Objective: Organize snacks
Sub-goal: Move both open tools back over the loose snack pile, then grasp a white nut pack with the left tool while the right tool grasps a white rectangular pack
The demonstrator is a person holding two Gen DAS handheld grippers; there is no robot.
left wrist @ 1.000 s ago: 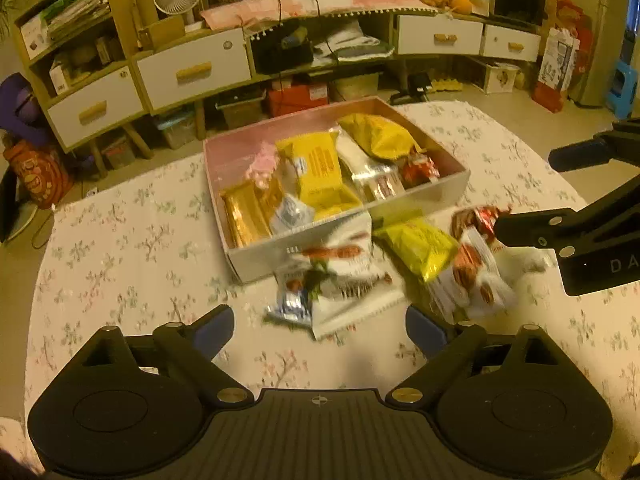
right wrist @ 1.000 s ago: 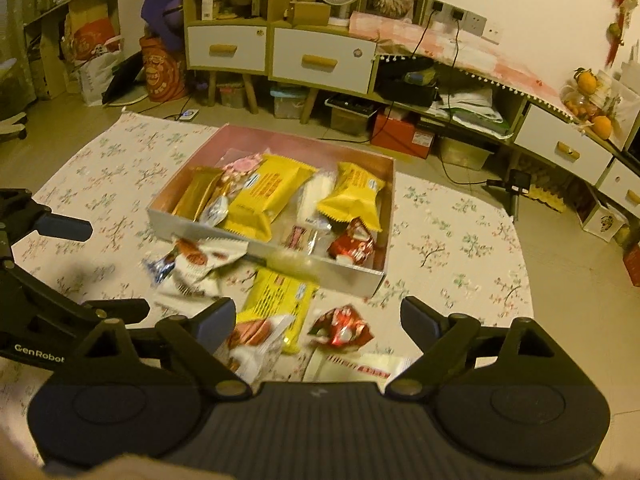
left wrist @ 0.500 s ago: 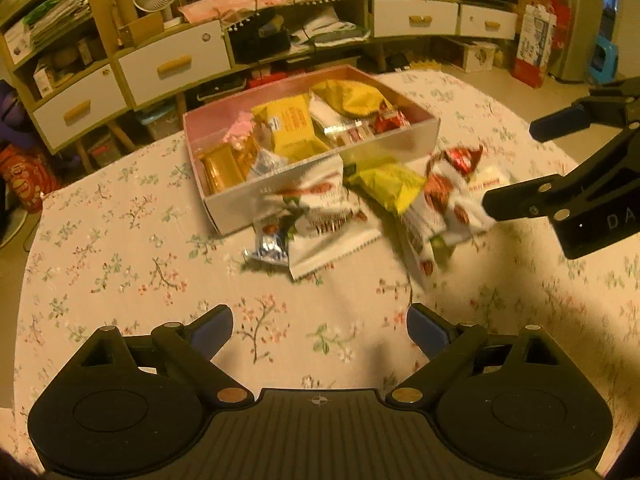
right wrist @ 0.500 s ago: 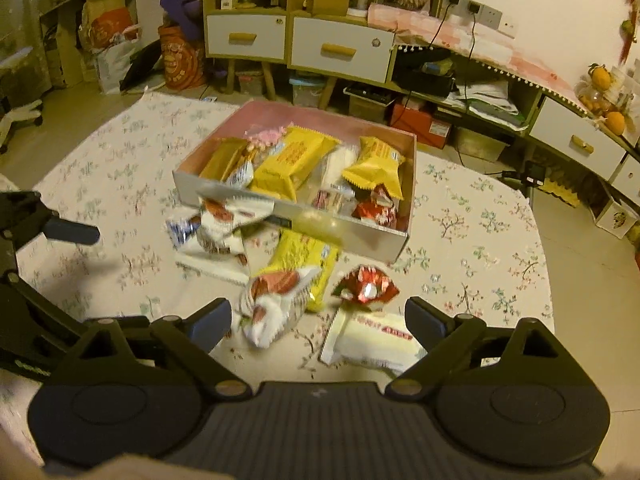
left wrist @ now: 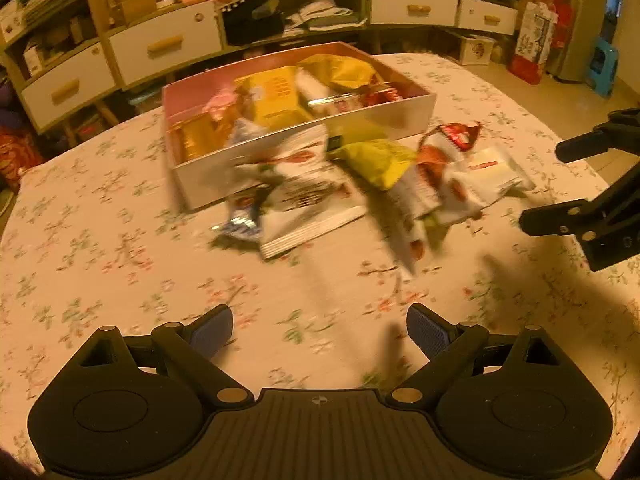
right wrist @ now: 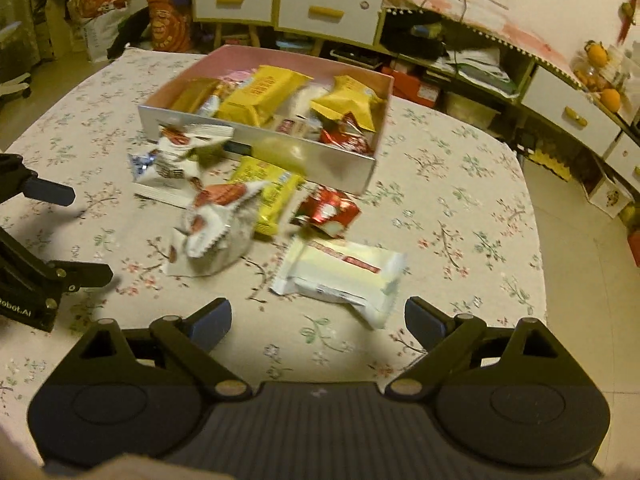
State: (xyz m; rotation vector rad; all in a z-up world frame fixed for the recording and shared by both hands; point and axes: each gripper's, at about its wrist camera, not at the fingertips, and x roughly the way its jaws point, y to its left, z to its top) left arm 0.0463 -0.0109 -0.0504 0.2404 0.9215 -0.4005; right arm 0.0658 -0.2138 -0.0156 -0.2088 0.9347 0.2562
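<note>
Crinkly foil and plastic wrappers lie loose on the floral-clothed worktop (right wrist: 460, 184), all on the near side of the pink-lined box (right wrist: 276, 148); that box already holds yellow and gold packets, so I judge the job partly done. My right fingers (right wrist: 318, 320) stand wide apart and hold nothing; my left fingers (left wrist: 320, 326) are likewise spread and empty, well short of the box.

Closest to my right fingers, in front of the box, is the flat white wafer packet (right wrist: 340, 276); it looks smooth, pillow-shaped and slippery. To take it well I should come down low, straddle its narrow width and pinch the crimped edge or the middle gently, since the filling may crush. Just before the box front lie a red foil sweet (right wrist: 328, 210), a yellow bar (right wrist: 268, 192) and a puffy white bag with serrated ends (right wrist: 212, 232); these overlap, so I would lift them one at a time. Left of that heap, by the box's near corner, sits a small blue-silver wrapper (left wrist: 240, 220); its detail is blurred.
</note>
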